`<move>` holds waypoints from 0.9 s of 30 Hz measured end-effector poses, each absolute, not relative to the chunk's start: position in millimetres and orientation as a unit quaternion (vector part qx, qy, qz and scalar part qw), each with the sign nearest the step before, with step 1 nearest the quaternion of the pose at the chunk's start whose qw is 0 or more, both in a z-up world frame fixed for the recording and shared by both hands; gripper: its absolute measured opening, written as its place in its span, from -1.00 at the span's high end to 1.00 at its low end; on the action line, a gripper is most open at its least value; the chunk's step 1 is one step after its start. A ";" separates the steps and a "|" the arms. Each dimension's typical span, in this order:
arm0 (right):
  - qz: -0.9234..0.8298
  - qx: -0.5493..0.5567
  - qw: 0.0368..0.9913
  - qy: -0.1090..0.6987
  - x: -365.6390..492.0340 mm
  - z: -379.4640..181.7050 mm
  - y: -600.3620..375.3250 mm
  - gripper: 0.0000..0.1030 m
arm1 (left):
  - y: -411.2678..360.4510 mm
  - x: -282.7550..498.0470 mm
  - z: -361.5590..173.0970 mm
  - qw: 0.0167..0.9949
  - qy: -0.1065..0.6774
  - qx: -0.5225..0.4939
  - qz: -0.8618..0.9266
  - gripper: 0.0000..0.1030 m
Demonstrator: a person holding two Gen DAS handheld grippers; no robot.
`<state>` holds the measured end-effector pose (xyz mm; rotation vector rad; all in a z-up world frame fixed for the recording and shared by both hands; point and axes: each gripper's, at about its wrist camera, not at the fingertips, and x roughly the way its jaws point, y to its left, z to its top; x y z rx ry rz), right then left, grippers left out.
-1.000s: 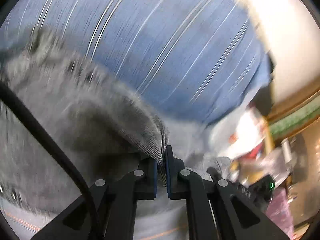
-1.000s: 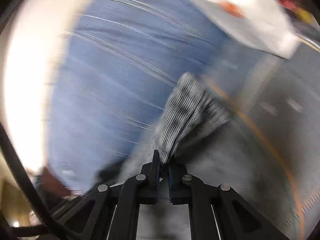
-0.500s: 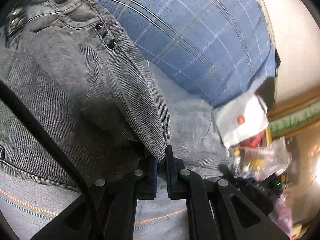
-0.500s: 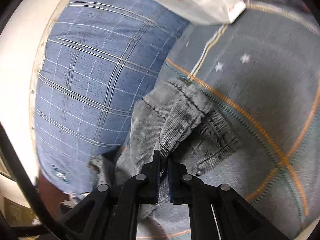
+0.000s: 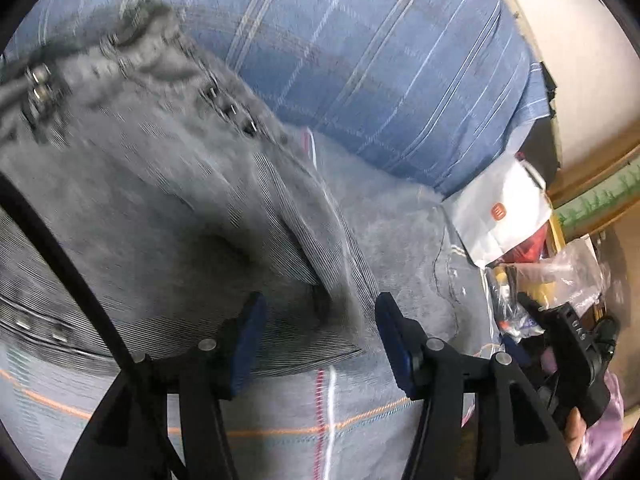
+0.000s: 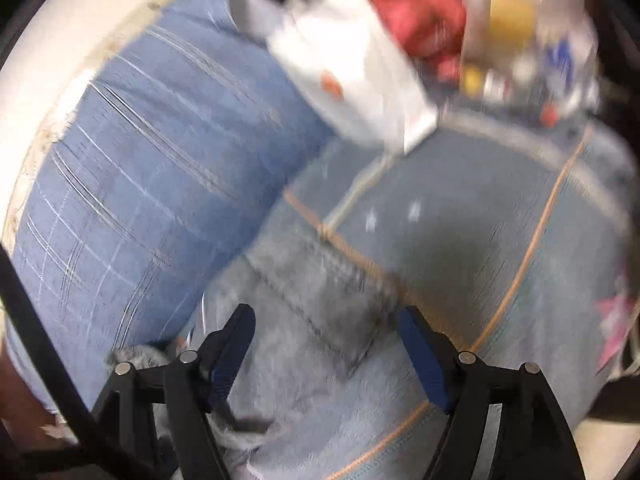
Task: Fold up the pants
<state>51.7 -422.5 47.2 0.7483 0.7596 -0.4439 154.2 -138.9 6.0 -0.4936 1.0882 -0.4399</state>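
Pants [image 5: 168, 216] lie in a grey heap on the bed cover [image 5: 280, 420], with their top edge up against the blue pillow [image 5: 380, 60]. My left gripper [image 5: 316, 340] has its fingers wide apart, and a fold of cloth sits between them, not held. My right gripper [image 6: 326, 350] is wide too, just over the pants [image 6: 312, 320], holding nothing. A white bag [image 6: 360, 80] sits well off, past the pillow. I think one fold is laid down and let go. Next I would look for a fresh edge to pinch, but both views are blurry, so I can't pick it out.
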 end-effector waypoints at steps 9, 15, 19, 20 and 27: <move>0.132 0.361 0.832 0.400 135.2 41.6 -335.6 -0.52 | -29.2 173.3 23.3 0.824 0.492 -0.227 -0.165 -0.36; 0.177 0.287 0.808 0.483 250.2 10.4 -274.0 -0.52 | 11.1 187.4 -4.5 0.822 0.486 -0.262 -0.143 -0.37; 0.187 0.289 0.781 0.521 312.1 -19.6 -251.1 -0.52 | 27.6 203.1 -12.6 0.801 0.501 -0.297 -0.138 -0.37; 0.188 0.288 0.772 0.535 323.5 -29.7 -243.9 -0.52 | 31.0 205.6 -11.4 0.800 0.499 -0.306 -0.137 -0.38; 0.202 0.209 0.772 0.565 316.3 -31.6 -195.7 0.89 | 39.7 210.9 -4.7 0.792 0.493 -0.332 -0.141 -0.38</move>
